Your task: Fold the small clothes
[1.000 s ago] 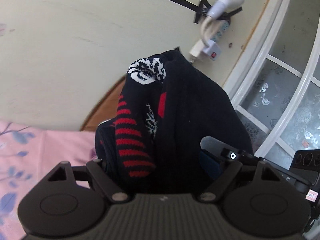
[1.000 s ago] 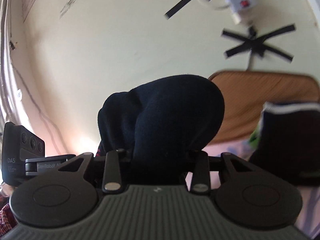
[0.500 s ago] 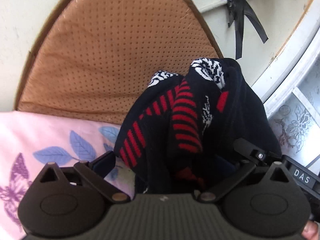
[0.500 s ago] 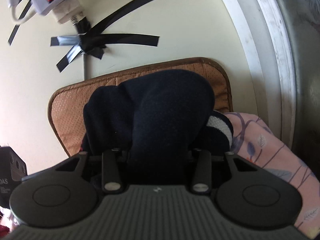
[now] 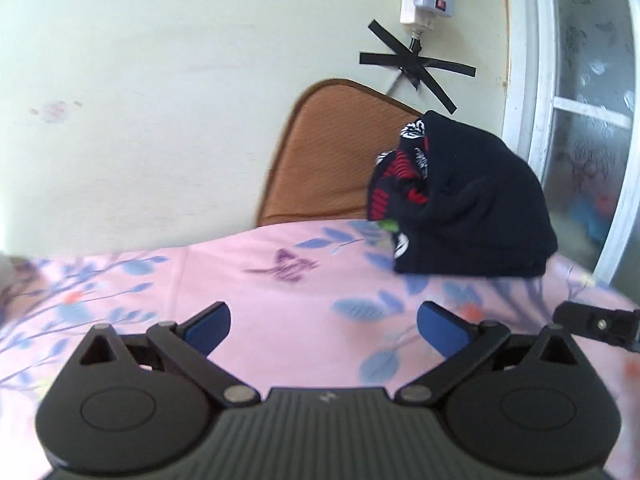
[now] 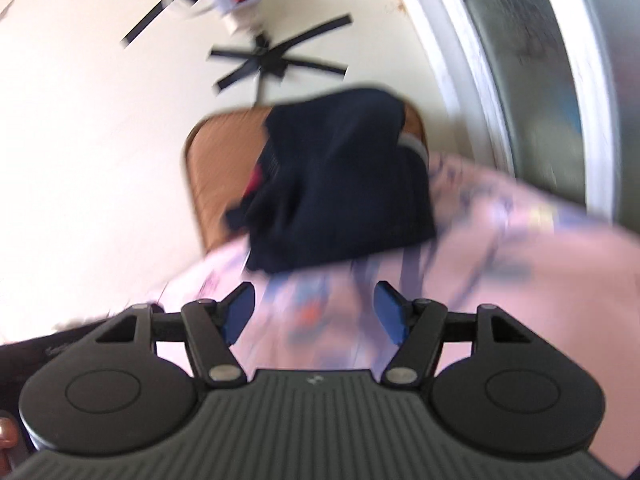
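A folded dark navy garment (image 5: 480,204) with red stripes and white pattern at its left edge lies on the pink floral bedsheet (image 5: 280,292), leaning toward the brown headboard (image 5: 328,152). In the right wrist view the same garment (image 6: 344,184) lies ahead, blurred. My left gripper (image 5: 324,324) stands wide open over the sheet, short of the garment, with nothing between its blue pads (image 5: 208,326). My right gripper (image 6: 314,314) is also clear of the cloth, its jaws opening with nothing between them. Part of the right gripper (image 5: 596,326) shows at the left view's right edge.
A cream wall (image 5: 160,80) rises behind the bed, with a power strip (image 5: 424,4) and crossed black tape (image 5: 416,64) on it. A white-framed frosted window (image 5: 588,120) stands at the right. A fingertip (image 6: 6,432) shows at the lower left of the right wrist view.
Both grippers have let go of the dark garment and pulled back from it. It now rests on the sheet by the headboard, and both sets of jaws stand apart.
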Action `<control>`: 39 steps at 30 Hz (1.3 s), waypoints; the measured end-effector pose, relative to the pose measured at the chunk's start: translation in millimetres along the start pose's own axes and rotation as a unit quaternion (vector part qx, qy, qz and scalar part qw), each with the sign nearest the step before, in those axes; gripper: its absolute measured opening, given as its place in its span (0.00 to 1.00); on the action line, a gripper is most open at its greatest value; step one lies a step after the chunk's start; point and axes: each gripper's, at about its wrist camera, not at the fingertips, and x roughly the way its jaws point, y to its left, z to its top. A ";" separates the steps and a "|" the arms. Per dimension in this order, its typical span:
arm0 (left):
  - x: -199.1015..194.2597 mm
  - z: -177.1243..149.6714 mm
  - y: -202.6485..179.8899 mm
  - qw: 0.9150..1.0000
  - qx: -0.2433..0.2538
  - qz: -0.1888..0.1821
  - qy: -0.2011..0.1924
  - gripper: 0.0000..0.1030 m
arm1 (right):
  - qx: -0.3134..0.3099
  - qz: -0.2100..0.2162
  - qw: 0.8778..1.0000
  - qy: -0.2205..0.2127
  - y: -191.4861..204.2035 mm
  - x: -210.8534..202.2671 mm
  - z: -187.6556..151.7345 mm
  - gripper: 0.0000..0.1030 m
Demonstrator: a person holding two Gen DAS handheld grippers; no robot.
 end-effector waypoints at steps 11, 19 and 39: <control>-47.4 -46.5 22.0 0.999 -0.011 0.010 0.052 1.00 | -0.001 -0.046 0.999 0.011 49.1 -33.1 -70.4 0.70; -47.1 -49.2 10.8 0.998 0.020 0.018 0.052 1.00 | -0.006 -0.081 0.997 0.002 51.4 -32.5 -79.6 0.71; -52.6 -50.1 16.5 0.999 0.005 -0.004 0.047 1.00 | 0.025 -0.077 0.996 -0.025 45.2 -40.6 -80.6 0.77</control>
